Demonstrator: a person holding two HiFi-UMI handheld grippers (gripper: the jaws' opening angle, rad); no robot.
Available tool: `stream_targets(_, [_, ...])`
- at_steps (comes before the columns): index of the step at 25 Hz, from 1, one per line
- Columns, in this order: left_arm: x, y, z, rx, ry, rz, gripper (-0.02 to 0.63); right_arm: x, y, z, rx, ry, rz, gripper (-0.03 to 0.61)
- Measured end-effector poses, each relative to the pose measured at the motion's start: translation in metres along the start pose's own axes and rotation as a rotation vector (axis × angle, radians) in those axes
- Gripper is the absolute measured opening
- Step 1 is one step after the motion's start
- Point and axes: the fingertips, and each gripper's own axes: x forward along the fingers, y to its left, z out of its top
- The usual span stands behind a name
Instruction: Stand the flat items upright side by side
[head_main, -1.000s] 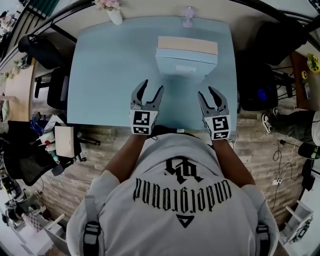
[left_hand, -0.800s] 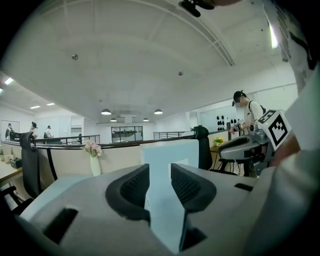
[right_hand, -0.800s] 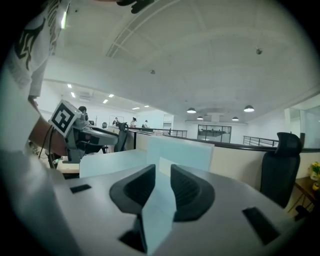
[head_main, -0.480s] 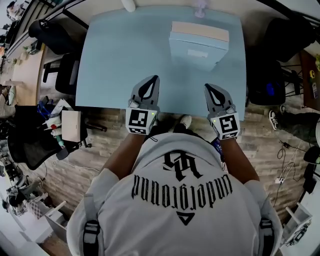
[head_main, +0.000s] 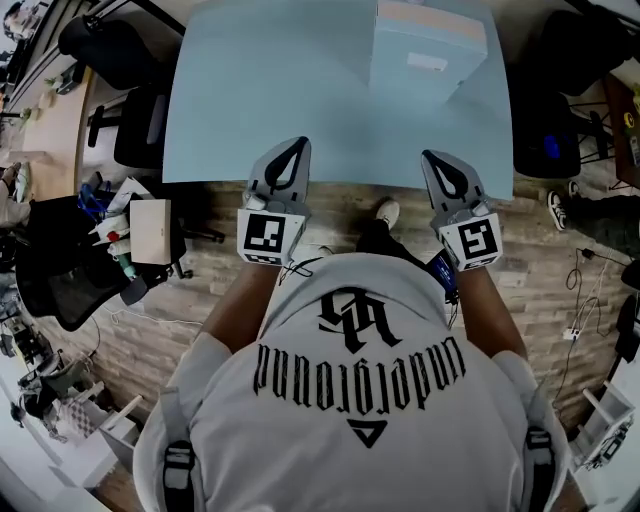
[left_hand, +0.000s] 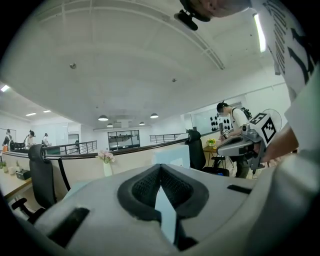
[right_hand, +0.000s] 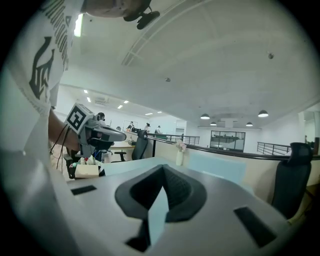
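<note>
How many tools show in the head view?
2. Left tool reaches over the table's near edge on the left; right tool reaches over the same edge on the right. Both are shut and empty. None looks hidden.

Flat items (head_main: 430, 50) lie far right on the desk (head_main: 270, 90) — left claw (head_main: 296, 145) and right claw (head_main: 432, 156) at its near edge.
</note>
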Motion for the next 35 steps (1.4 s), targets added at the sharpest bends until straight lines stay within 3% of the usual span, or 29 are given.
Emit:
stream_targets(11, [-0.174,0.023,-0.016,-0.052,-0.061,-0.074,0.000,-0.041,0.150,0.024,-0.009,-0.024,-0.066,0.005])
stream_targets(16, [-0.224,0.021,0.003,-0.078,-0.101,-0.084,0.000,-0.064,0.197,0.040,-0.031,-0.037,-0.088,0.005])
stream_targets(24, [-0.260,0.014,0.023,-0.072,-0.150,-0.106,0.000,-0.088,0.229,0.062,-0.055,-0.067,-0.107,0.005])
stream_targets(35, [-0.280,0.016,0.021,-0.076,-0.140,-0.085,0.000,-0.101,0.247,0.068,-0.065,-0.078,-0.093,0.005])
